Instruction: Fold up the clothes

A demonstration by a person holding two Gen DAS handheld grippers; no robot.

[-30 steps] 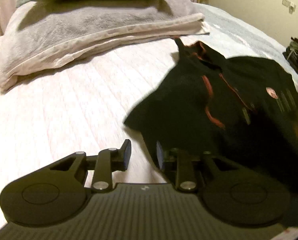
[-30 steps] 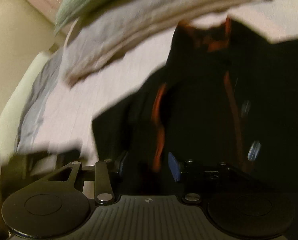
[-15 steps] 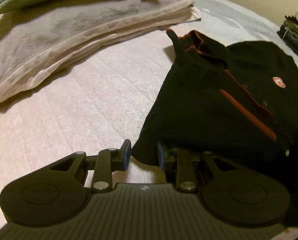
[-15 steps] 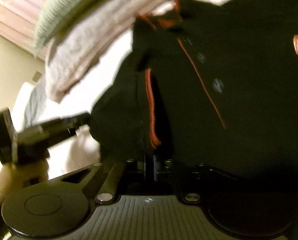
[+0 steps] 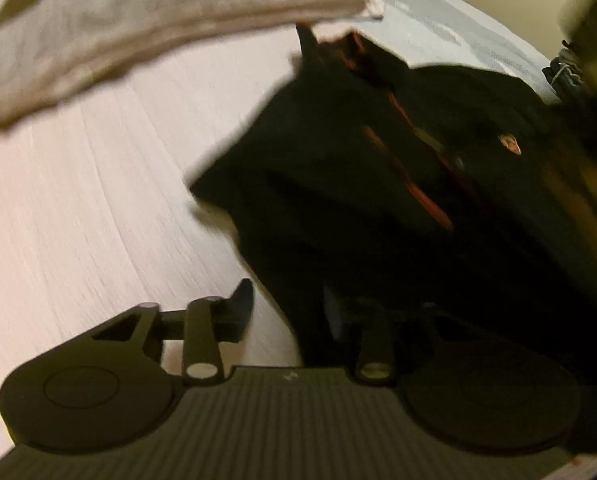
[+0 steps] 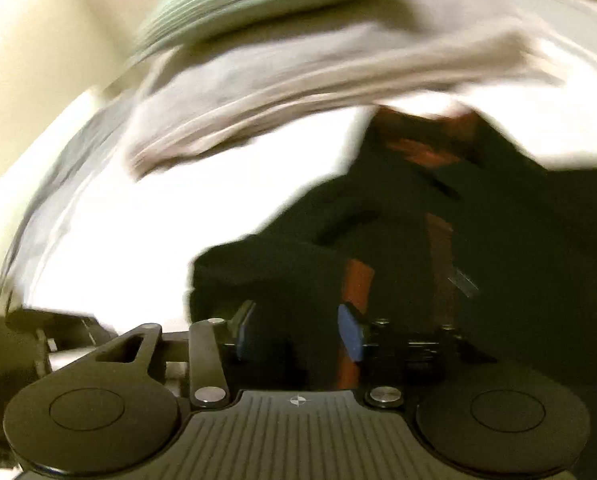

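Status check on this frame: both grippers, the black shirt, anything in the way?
Left gripper jaws just opened, gripping nothing. Right gripper just reopened, black shirt fabric loose between. Folded blanket beyond collar.

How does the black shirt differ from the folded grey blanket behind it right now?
The black shirt is dark with orange trim; the grey blanket is pale and plain. The shirt lies loose and rumpled, its edge uneven, while the blanket is folded in neat layers. The shirt sits close by the left gripper; the blanket lies farther back, under a green pillow. Both rest on the same bed.
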